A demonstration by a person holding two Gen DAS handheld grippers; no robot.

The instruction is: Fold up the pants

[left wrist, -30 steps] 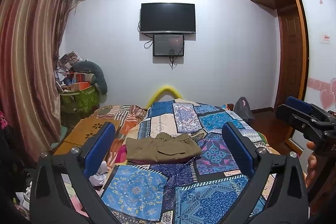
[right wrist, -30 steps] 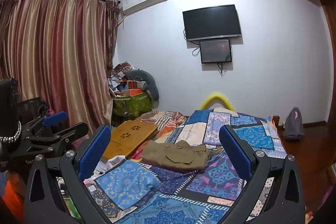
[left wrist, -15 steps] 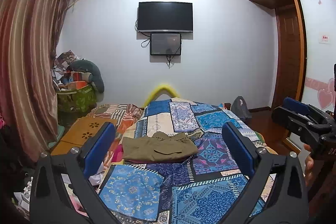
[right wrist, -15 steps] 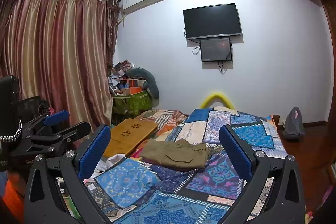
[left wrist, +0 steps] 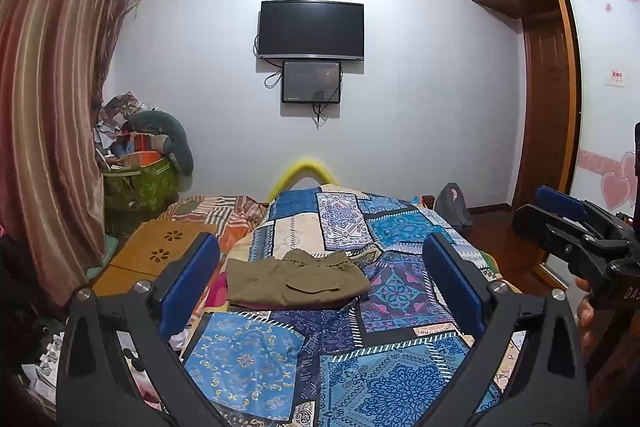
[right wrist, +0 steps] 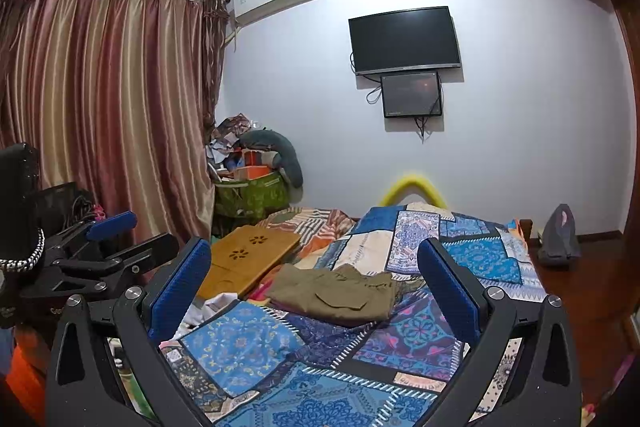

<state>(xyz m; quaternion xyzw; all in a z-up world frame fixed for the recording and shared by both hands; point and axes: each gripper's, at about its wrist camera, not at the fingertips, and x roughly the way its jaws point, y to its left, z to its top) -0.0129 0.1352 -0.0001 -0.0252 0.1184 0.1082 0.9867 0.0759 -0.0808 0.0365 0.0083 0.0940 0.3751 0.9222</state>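
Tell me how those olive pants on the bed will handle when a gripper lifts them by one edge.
The pants look like soft, creased cloth, so they will probably droop and come unfolded. They lie folded in layers on the quilt, so one pinch may lift only the top layer. Probably light.

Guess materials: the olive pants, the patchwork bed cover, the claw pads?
Pants: likely woven cotton twill, matte olive; soft creases, a stitched flap pocket.
Bed cover: thin printed fabric, slight sheen; it drapes and wrinkles, and the patches look printed rather than sewn, though that is unclear.
Left claw pads: blue, matte, finely textured, probably rubber or foam on black rigid plastic arms.
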